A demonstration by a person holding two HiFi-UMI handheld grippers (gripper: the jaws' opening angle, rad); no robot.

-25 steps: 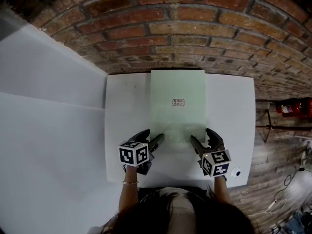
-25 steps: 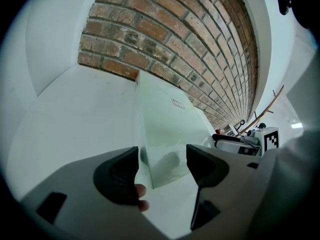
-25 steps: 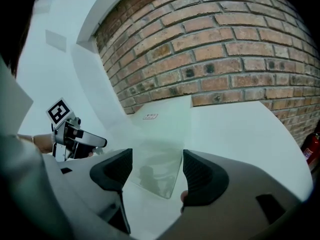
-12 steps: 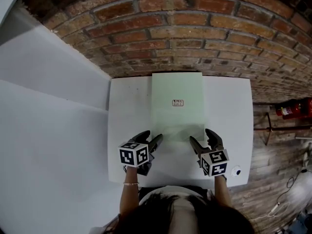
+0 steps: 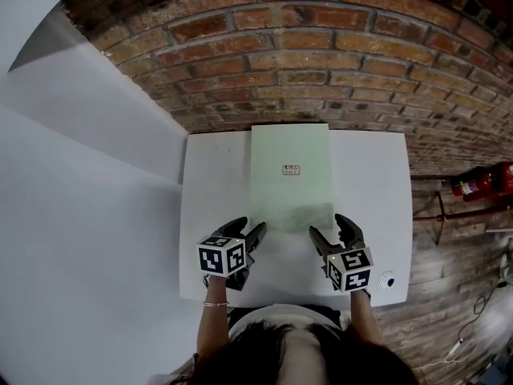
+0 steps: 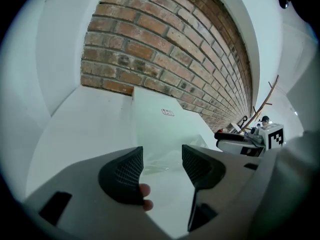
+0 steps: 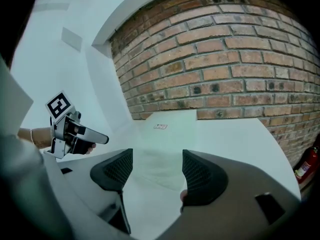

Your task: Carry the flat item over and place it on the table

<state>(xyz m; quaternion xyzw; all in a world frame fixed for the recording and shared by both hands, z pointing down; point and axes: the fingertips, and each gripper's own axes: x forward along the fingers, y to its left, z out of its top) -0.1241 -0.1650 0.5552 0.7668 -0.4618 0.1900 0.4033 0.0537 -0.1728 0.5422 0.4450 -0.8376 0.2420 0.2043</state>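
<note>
The flat item (image 5: pixel 290 175), a pale green sheet with a small label, lies on the white table (image 5: pixel 215 184) with its far edge at the brick wall. It also shows in the left gripper view as the flat item (image 6: pixel 159 118) and in the right gripper view as the flat item (image 7: pixel 169 130). My left gripper (image 5: pixel 252 230) hovers just short of its near left corner. Its jaws have just been closing, with nothing between them, and still stand apart (image 6: pixel 162 165). My right gripper (image 5: pixel 329 227) is open and empty at the near right corner (image 7: pixel 157 167).
A brick wall (image 5: pixel 321 62) backs the table. White panels (image 5: pixel 88 199) rise on the left. A red fire extinguisher (image 5: pixel 481 181) stands on the wooden floor at the right. A small round thing (image 5: pixel 388 281) sits at the table's near right corner.
Both grippers have risen a little and drawn slightly back from the item's near edge. The left jaws stand a bit narrower. The item lies still.
</note>
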